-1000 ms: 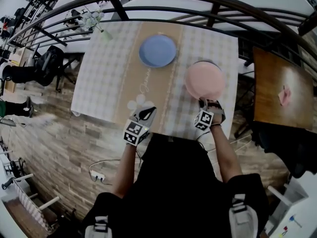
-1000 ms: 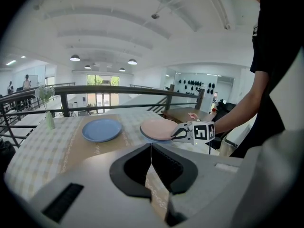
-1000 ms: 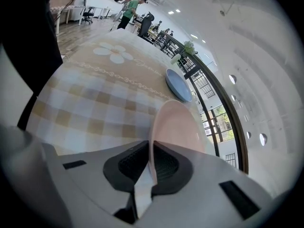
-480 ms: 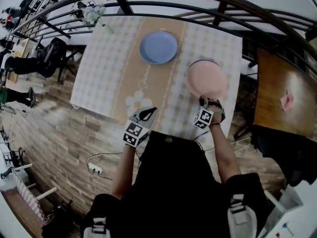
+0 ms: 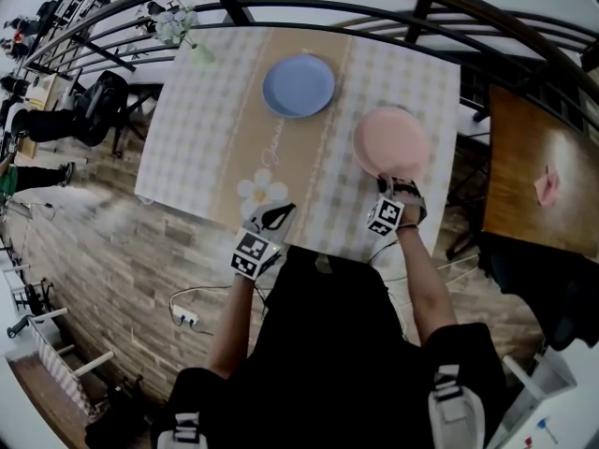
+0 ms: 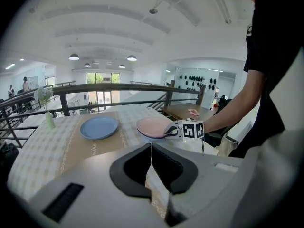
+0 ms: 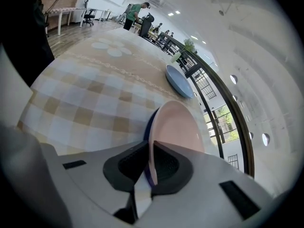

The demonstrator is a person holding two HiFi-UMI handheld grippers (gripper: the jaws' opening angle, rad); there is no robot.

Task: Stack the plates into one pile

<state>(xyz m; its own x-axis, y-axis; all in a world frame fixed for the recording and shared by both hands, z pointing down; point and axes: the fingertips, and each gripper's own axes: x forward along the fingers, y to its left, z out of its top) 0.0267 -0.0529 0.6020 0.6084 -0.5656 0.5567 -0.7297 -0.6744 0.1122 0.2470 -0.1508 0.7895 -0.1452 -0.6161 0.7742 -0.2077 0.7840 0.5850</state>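
Right gripper [image 7: 150,163]: its jaws are pinching the pink plate [image 7: 176,127] by its near rim, standing almost closed.
Pink plate: lying just ahead of the right gripper, with a dark blue plate [image 7: 150,123] edging out beside it.
Left gripper [image 6: 151,161]: its jaws are meeting on nothing, hovering over the table [image 5: 187,148].
Light blue plate [image 5: 299,85]: sitting well ahead of the left gripper.

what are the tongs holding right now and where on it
The right tongs are shut on the pink plate at its near rim, with a dark blue edge pinched alongside. The left tongs are shut and empty.
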